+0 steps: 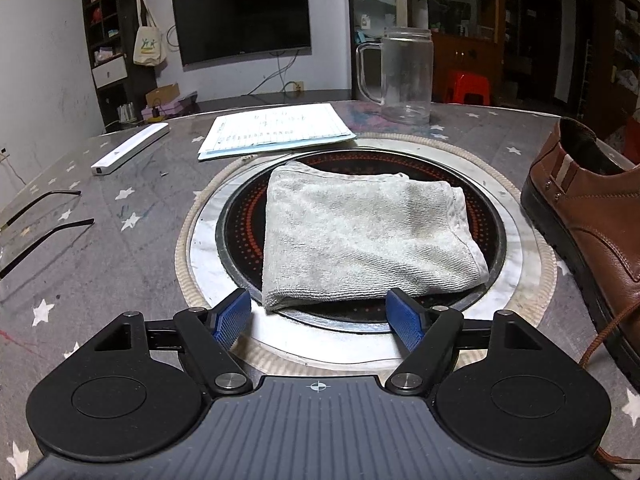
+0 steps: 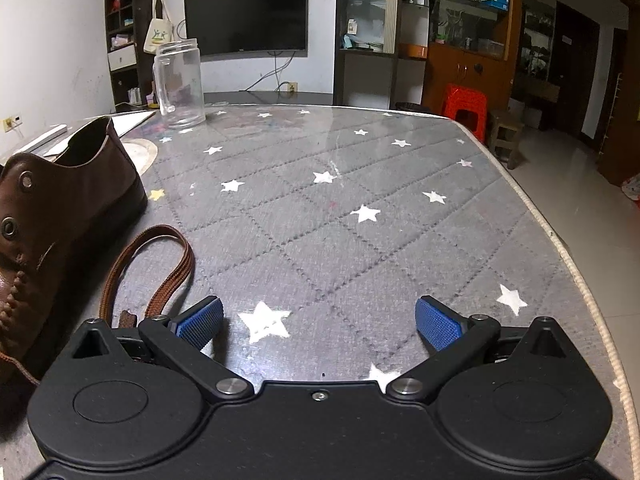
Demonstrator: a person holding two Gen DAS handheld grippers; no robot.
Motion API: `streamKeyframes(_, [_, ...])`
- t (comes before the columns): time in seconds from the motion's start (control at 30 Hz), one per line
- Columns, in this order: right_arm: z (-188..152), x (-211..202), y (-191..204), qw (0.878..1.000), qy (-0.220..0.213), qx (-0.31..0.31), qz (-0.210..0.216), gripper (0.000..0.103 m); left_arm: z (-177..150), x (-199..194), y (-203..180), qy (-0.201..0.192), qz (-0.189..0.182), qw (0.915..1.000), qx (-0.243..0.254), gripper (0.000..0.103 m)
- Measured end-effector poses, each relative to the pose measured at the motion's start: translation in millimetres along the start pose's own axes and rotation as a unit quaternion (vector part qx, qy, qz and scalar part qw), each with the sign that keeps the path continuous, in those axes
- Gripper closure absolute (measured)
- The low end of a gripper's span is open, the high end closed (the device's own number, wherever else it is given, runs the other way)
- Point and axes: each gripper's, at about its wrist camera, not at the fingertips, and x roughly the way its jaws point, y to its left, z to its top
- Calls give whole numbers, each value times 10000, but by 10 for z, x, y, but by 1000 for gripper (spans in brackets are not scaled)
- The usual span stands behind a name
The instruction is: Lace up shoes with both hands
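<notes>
A brown leather shoe point(image 1: 588, 216) stands on the table at the right edge of the left wrist view, and it also shows at the left edge of the right wrist view point(image 2: 60, 208) with bare eyelets. Its brown lace point(image 2: 160, 264) lies in a loop on the table beside it; a lace strand point(image 1: 608, 332) hangs by the shoe's front. My left gripper point(image 1: 324, 316) is open and empty, left of the shoe. My right gripper point(image 2: 320, 322) is open and empty, right of the shoe, its left finger close to the lace loop.
A folded grey towel point(image 1: 360, 236) lies on a round black hotplate point(image 1: 240, 216) set in the star-patterned table point(image 2: 360, 216). A glass mug point(image 1: 404, 76) and papers point(image 1: 276, 128) stand behind. A white bar point(image 1: 128, 148) and glasses point(image 1: 44, 216) lie left. The table edge point(image 2: 560, 248) runs at right.
</notes>
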Motion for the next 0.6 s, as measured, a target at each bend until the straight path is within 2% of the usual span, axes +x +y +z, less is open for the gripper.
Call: streamKeyframes(0.6, [3,14,-34,10000,24,66,56,0,4,18,60,61,-84,9999,-138,22])
